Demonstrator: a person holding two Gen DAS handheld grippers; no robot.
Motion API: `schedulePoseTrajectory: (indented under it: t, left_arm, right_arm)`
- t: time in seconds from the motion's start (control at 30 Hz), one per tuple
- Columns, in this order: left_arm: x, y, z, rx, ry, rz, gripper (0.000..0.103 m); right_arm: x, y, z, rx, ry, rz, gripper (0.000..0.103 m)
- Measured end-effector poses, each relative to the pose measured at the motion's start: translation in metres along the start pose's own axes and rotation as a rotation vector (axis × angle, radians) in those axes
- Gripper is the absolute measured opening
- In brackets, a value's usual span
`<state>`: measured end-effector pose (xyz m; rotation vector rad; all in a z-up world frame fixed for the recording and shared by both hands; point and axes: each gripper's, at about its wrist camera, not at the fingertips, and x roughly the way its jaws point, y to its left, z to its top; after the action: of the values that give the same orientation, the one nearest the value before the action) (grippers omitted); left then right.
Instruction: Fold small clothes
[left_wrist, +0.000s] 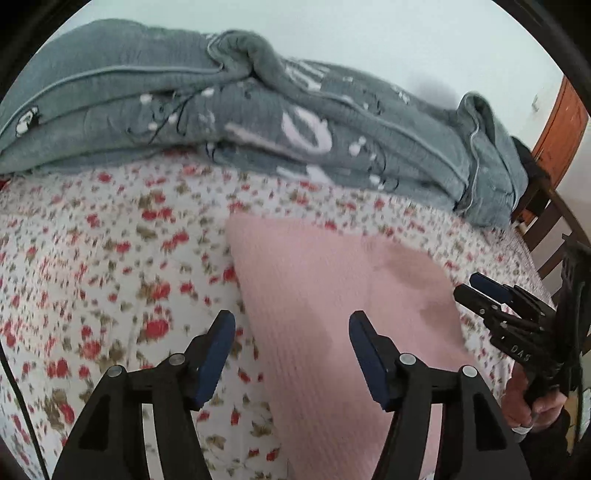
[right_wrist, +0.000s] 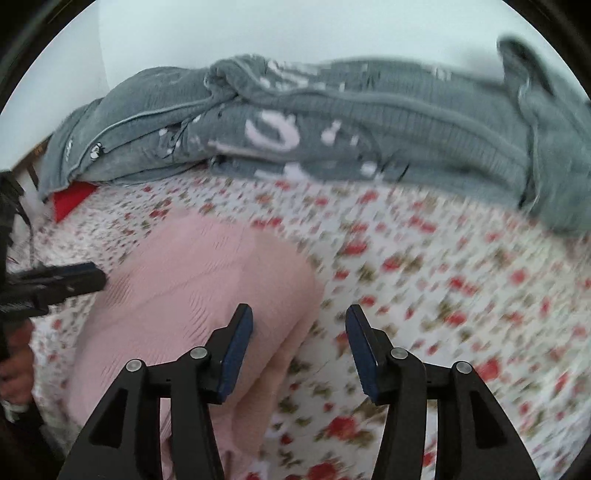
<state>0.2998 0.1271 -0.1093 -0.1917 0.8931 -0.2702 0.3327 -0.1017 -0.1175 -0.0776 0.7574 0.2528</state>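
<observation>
A ribbed pink garment (left_wrist: 332, 295) lay flat on the flowered bedspread (left_wrist: 110, 258), between both grippers, long axis running away from them. Left gripper (left_wrist: 291, 354) and right gripper (right_wrist: 299, 347) gaped wide, empty.

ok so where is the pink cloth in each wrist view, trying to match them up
Left wrist: the pink cloth lies centre to lower right, under the open left gripper.
Right wrist: the pink cloth lies lower left, beside the open right gripper.
Shared landmark: the grey blanket heaped across the top of the floral sheet.
</observation>
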Motion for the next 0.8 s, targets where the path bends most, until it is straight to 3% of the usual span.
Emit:
schedulePoseTrajectory:
  t: [0.17,0.23,0.3,0.4,0.53,0.8]
  left_arm:
    - [0.026,-0.006,0.024,0.031,-0.046,0.015,0.061]
    - [0.042,-0.010,0.028,0.052,-0.038,0.048,0.057]
    - [0.060,-0.013,0.028,0.080,-0.015,0.089,0.049]
    - [0.082,-0.012,0.021,0.103,0.014,0.125,0.044]
    - [0.091,-0.015,0.014,0.145,0.027,0.169,0.045]
    - [0.090,-0.013,0.002,0.150,-0.022,0.188,0.046]
  right_arm:
    - [0.012,0.014,0.017,-0.041,-0.050,0.049,0.049]
    - [0.029,0.019,0.015,-0.045,-0.029,0.075,0.035]
    - [0.048,0.019,0.009,-0.043,0.010,0.077,0.030]
    - [0.073,0.012,-0.003,-0.015,0.050,0.093,0.030]
    - [0.077,0.003,-0.008,0.035,0.036,0.128,0.031]
    - [0.079,0.006,-0.012,0.023,0.027,0.101,0.033]
